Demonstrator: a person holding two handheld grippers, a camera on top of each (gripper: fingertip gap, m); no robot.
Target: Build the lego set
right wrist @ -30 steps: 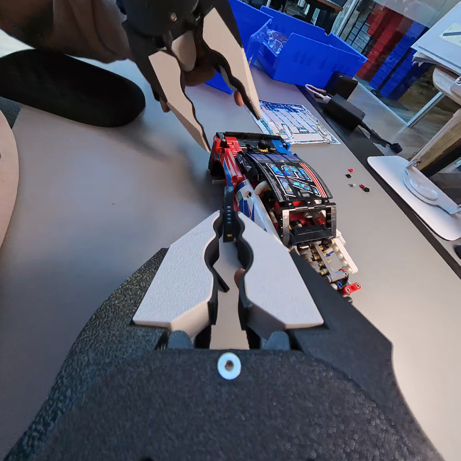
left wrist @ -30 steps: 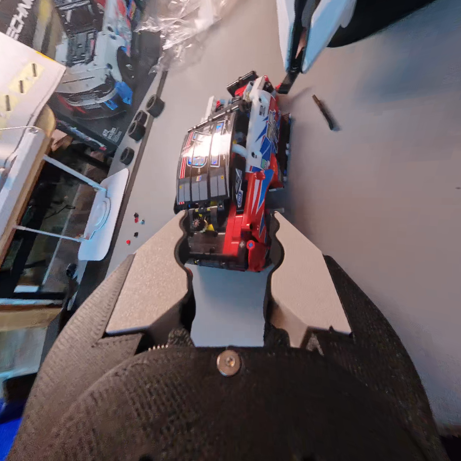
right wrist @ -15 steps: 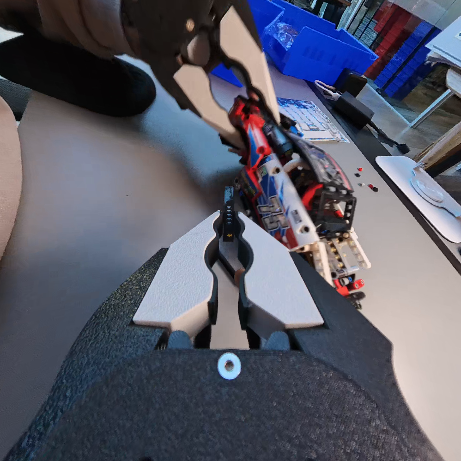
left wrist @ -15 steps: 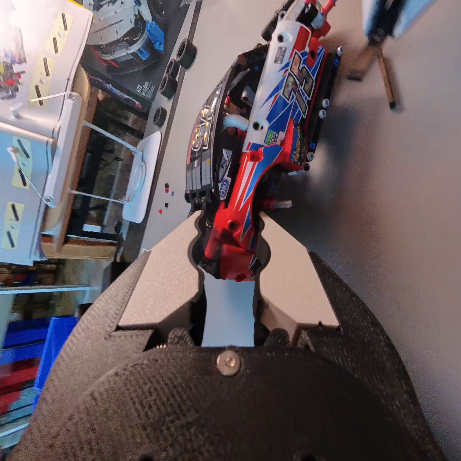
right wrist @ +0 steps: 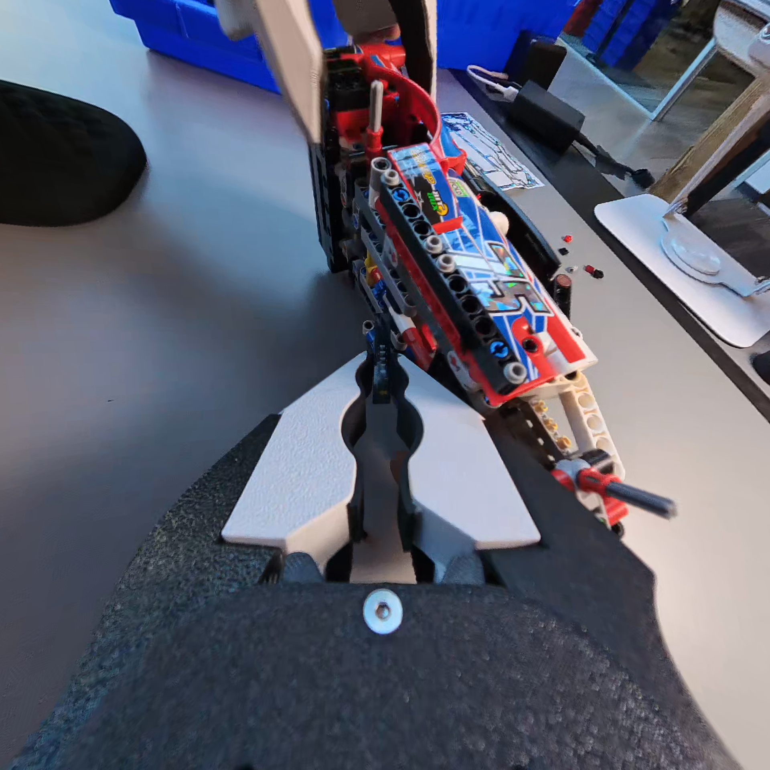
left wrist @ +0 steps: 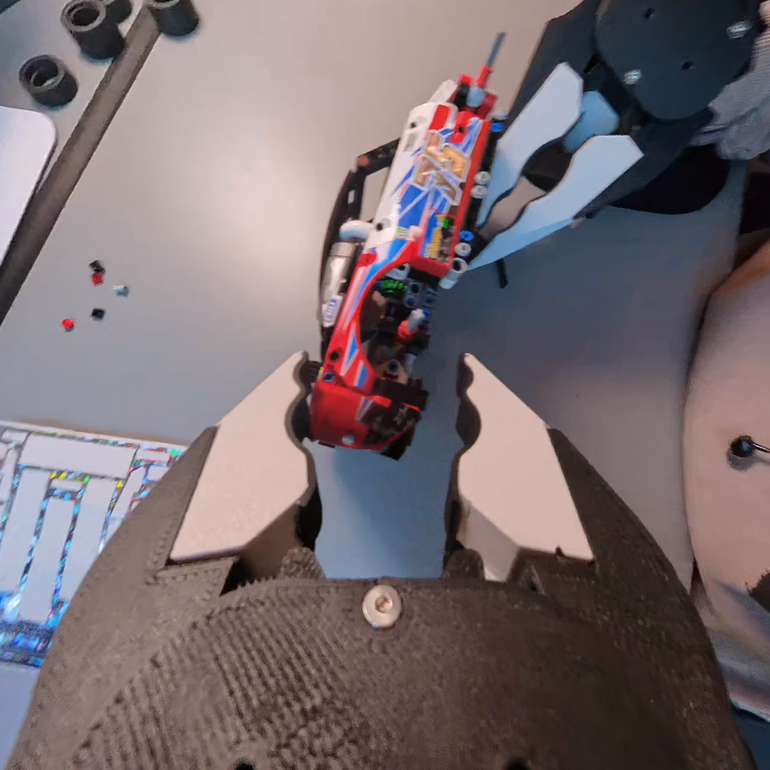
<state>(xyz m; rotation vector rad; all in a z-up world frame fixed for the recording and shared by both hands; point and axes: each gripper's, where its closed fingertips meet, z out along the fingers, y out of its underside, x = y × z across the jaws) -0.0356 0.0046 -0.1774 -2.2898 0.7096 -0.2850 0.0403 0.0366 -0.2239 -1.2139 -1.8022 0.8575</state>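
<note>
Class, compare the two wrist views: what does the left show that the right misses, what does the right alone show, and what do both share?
Only the left view shows the black tyres at the table's far edge. Only the right view shows the blue bins, the black adapter and the thin black piece pinched in the right claw. Both show the car, the sticker sheet and the small loose parts.

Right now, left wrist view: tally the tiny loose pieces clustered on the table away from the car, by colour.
Red pieces: 2
Black pieces: 2
Grey piece: 1
Total: 5
</note>
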